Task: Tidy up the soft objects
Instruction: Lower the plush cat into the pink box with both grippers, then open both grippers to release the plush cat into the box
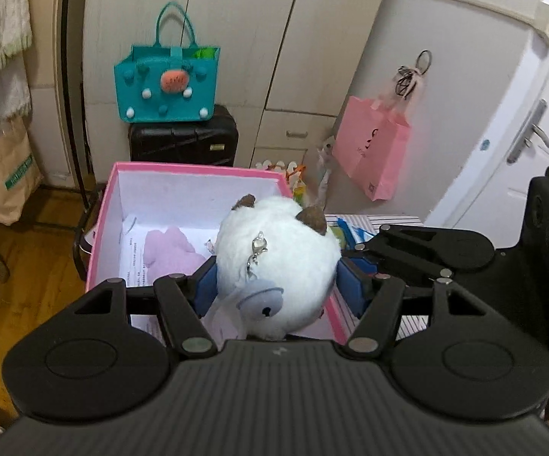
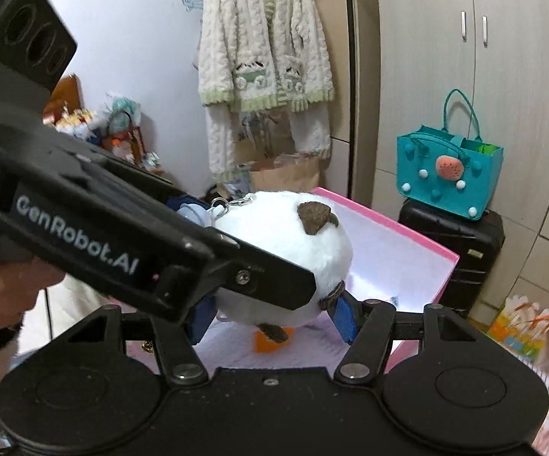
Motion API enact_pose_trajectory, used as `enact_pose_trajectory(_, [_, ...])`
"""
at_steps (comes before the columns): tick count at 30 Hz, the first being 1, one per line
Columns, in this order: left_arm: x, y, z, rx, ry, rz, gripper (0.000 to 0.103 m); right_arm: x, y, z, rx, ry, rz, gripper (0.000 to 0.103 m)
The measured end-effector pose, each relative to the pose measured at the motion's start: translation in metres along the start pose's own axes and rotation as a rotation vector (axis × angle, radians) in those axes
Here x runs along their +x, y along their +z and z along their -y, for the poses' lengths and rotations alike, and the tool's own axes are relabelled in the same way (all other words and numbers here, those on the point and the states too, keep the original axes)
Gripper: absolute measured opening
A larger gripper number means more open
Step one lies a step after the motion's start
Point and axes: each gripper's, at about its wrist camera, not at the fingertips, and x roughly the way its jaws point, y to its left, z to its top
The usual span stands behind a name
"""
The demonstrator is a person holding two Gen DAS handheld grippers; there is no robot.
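Wardrobe doors backed a pink box [image 1: 101, 212] holding a lilac plush [image 1: 172, 252]. Both the left gripper [image 1: 276, 277] and right gripper [image 2: 274, 313] were clenched on a round white plush toy [image 1: 278, 243], seemingly sharing its bulk while carrying it above the box's near right corner.

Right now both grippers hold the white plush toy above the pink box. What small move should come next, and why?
Probably lower it a little further into the pink box. The white plush toy is pinched by both the left gripper and the right gripper, hanging over the box's near edge; inside, free space shows beside the purple plush.
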Motion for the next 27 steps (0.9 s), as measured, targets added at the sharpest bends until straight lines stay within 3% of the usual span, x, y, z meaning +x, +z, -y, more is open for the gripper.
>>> enact_pose_trajectory(4, [0.033,-0.002,-0.022,-0.054,-0.02,-0.067,0.063,0.03,-0.001,0.016,-0.035,-0.006,-0.08,0.068])
enact_pose_trajectory(8, [0.056,-0.01,-0.031,-0.085,-0.043,-0.146,0.062,0.047,-0.007,0.013,-0.104,-0.058,-0.149,0.068])
enact_pose_trajectory(12, [0.068,-0.01,-0.038,-0.113,-0.06,-0.176,0.062,0.055,-0.008,0.008,-0.167,-0.119,-0.186,0.069])
enact_pose_trajectory(16, [0.077,-0.008,-0.042,-0.136,-0.053,-0.183,0.062,0.062,-0.009,0.004,-0.217,-0.16,-0.21,0.07])
enact_pose_trajectory(20, [0.068,-0.011,-0.04,-0.113,0.028,-0.121,0.066,0.063,-0.012,0.007,-0.215,-0.194,-0.224,0.072])
enact_pose_trajectory(27, [0.026,-0.025,-0.034,-0.048,0.042,-0.061,0.066,0.012,-0.016,0.015,-0.061,-0.098,-0.113,0.072])
